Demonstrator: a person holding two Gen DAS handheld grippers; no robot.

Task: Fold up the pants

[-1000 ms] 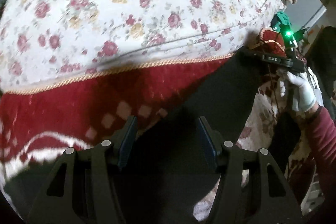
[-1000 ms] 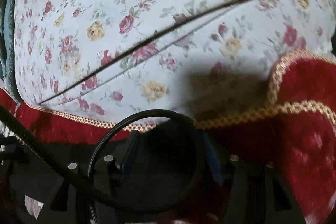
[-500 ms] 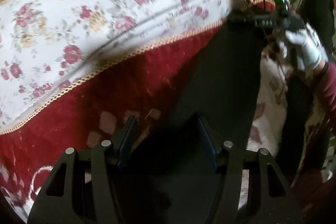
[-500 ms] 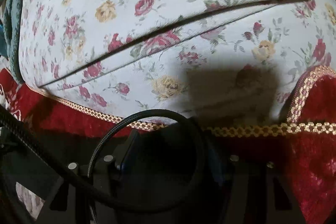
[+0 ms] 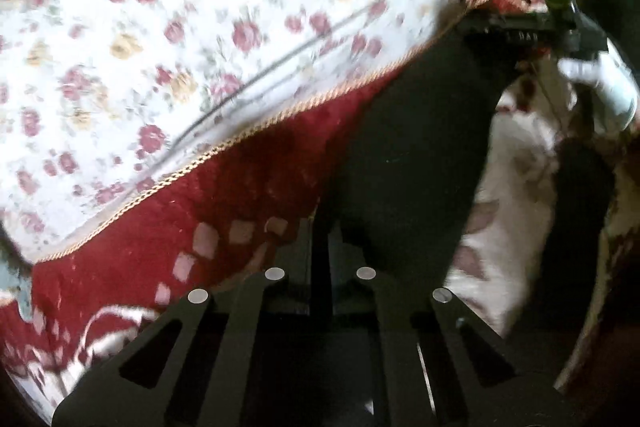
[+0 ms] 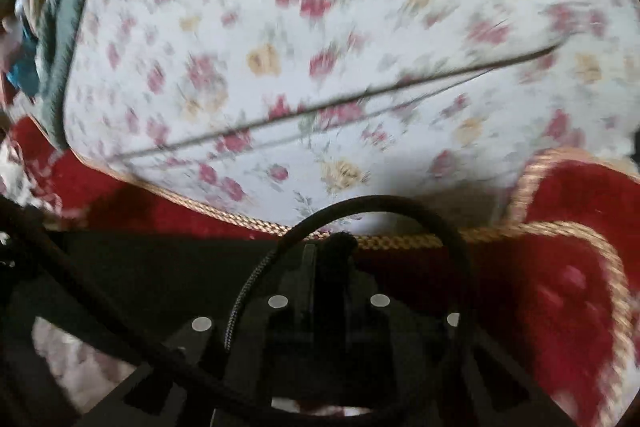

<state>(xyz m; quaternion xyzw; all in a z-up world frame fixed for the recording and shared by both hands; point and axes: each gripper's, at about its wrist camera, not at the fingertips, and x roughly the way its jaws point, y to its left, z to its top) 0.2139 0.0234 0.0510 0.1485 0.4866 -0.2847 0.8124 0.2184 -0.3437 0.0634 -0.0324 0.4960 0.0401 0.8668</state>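
Left wrist view: left gripper (image 5: 320, 247) at bottom centre, its two fingers drawn together on a fold of the black pants (image 5: 420, 147). Only a thin dark sliver of cloth shows between the fingertips. From that pinch the pants run up and to the right as one taut dark band, across the red blanket (image 5: 248, 195) and on to the right gripper (image 5: 520, 27), seen from outside at upper right with a green light on its body. The far end of the band meets that gripper's fingers. A white-gloved hand (image 5: 600, 79) is behind it, motion-blurred.

Right wrist view: right gripper (image 6: 324, 259) at bottom centre, fingers clenched; a small bunch of black cloth (image 6: 340, 241) sticks up between the tips. The rest of the pants spreads left from the fingers as a dark sheet over the red blanket (image 6: 560, 287). A black braided cable (image 6: 384, 205) loops over the gripper in front of the lens.

Surroundings: floral bedsheet (image 5: 200, 27) fills the upper half of both views, white with red and yellow roses, bordered by gold cord trim (image 6: 400, 239) where it meets the red blanket. The pants lie below that trim line, on the red side, and do not reach the floral area. Both frames are blurred by motion; finer cloth detail is unreadable.
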